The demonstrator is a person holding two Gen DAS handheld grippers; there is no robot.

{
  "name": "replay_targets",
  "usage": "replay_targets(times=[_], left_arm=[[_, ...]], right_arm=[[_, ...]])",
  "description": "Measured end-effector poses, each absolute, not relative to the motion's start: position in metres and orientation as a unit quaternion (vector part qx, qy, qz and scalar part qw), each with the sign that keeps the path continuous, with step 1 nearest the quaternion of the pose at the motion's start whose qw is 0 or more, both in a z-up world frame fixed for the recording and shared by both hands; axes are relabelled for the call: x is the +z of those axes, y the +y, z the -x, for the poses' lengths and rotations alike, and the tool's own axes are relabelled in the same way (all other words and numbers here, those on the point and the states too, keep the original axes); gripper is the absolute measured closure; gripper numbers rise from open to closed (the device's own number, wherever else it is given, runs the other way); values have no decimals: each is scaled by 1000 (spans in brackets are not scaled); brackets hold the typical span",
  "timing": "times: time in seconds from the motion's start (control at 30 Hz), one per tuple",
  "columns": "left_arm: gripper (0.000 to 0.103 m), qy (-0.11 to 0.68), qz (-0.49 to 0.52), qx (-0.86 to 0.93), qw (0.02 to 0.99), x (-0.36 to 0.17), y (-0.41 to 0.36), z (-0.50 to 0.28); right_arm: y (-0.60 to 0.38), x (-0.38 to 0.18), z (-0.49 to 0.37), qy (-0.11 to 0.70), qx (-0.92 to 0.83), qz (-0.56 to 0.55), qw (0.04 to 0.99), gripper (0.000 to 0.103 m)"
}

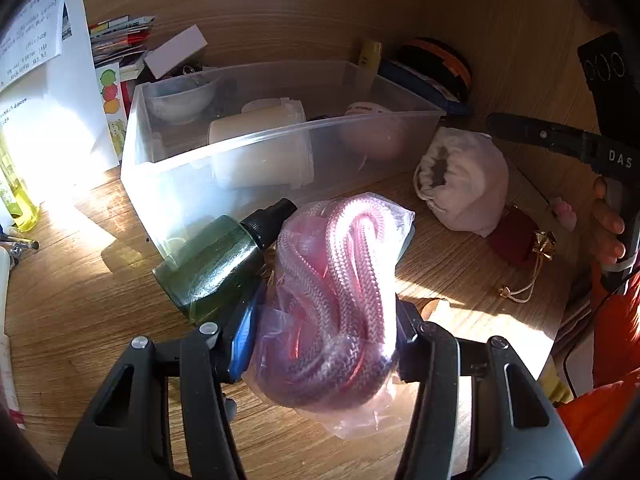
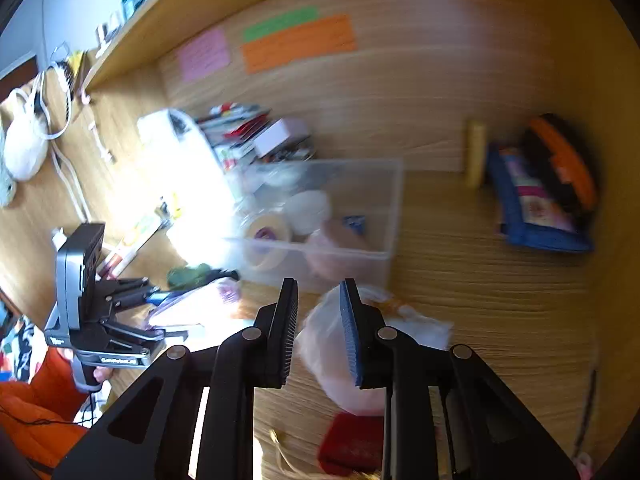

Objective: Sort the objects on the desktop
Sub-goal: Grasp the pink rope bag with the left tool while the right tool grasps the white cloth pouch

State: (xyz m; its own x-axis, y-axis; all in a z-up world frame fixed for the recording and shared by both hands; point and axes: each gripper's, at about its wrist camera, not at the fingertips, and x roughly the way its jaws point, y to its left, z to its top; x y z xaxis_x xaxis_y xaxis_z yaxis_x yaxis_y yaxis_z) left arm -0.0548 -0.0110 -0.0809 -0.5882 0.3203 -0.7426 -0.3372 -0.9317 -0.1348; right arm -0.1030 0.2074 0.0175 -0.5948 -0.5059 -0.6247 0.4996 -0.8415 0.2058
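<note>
The left gripper (image 1: 326,320) clamps a bagged pink rope (image 1: 340,280) above the desk (image 1: 100,320), just before the clear bin (image 1: 168,176) (right gripper (image 2: 318,332) parted, empty).

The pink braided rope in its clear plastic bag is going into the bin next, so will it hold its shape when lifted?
Probably not: the pink braided rope in its clear plastic bag lies in loose coils, so it likely sags. The glossy film may slip between the left hand-held gripper fingers.

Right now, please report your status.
Left gripper shut on bagged pink rope. Right gripper open, empty. Clear bin ahead; green bottle against the bag.
</note>
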Motion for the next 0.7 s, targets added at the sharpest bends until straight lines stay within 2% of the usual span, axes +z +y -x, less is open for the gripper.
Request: replay_targets(times=[0.2,0.3,0.37,0.43,0.5,0.6,0.7], left_arm=[[48,14,417,890,186,-84,3,54],[43,16,431,882,189,-89,5,56],[37,23,442,876,192,-94,9,56],[32,36,446,874,191,-97,13,58],[27,47,448,872,192,-98,17,57],[19,68,449,870,190,-101,25,57],[12,80,454,867,188,-102,32,60]], right_arm=[[174,-9,112,22,-874,-384,296,83],[179,-3,106,28,-882,-368,292,83],[192,5,101,28,-894,-353,276,78],[207,12,99,26,-905,-342,250,65],[227,15,99,22,-917,-334,217,58],[261,10,106,-3,-923,-345,171,55],[281,-5,114,-45,-909,-378,171,53]])
